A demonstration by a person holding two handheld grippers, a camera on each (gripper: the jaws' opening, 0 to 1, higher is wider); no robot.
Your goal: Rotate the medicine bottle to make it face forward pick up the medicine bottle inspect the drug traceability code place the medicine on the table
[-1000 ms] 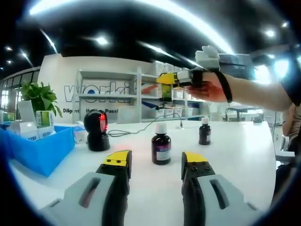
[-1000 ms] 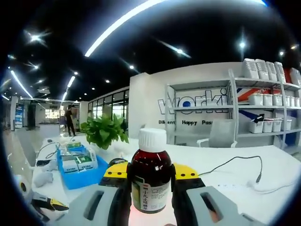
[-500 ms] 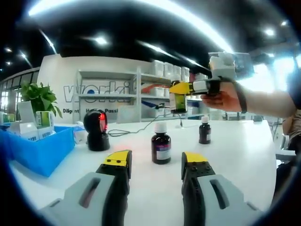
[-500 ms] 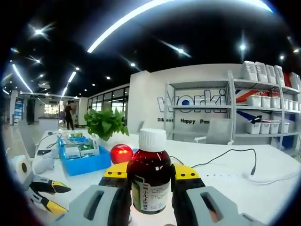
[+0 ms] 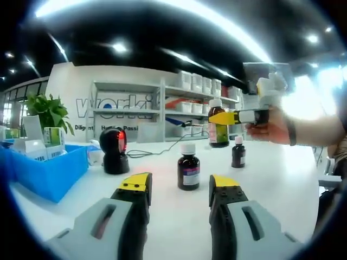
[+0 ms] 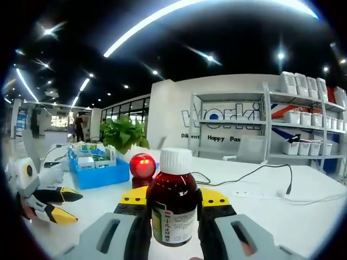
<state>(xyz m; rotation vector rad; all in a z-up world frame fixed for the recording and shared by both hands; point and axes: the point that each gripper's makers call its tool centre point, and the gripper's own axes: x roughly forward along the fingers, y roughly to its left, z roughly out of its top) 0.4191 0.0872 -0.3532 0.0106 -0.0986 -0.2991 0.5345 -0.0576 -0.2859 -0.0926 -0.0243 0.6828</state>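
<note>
My right gripper (image 6: 173, 201) is shut on a brown medicine bottle (image 6: 173, 208) with a white cap, held upright, its label toward the camera. In the left gripper view that held bottle (image 5: 218, 125) hangs above the white table (image 5: 282, 179) at the right, in the right gripper (image 5: 232, 117) with a person's hand behind it. Two smaller brown bottles stand on the table: one (image 5: 188, 168) just beyond my left gripper (image 5: 180, 191), one (image 5: 237, 152) farther right. The left gripper is open with nothing between its jaws, and shows with spread yellow tips as the left gripper (image 6: 50, 205).
A black scanner (image 5: 113, 151) with a red light stands left of the bottles; its red light (image 6: 142, 165) glows just behind the held bottle. A blue bin (image 5: 46, 172) of boxes sits at the left edge beside a plant (image 5: 49, 111). A cable (image 6: 255, 173) trails across the table; shelves stand behind.
The right gripper has carried the held bottle to the right and lower in the left gripper view. In the right gripper view the scanner's red light has come in behind the bottle. The left gripper has stayed put.
</note>
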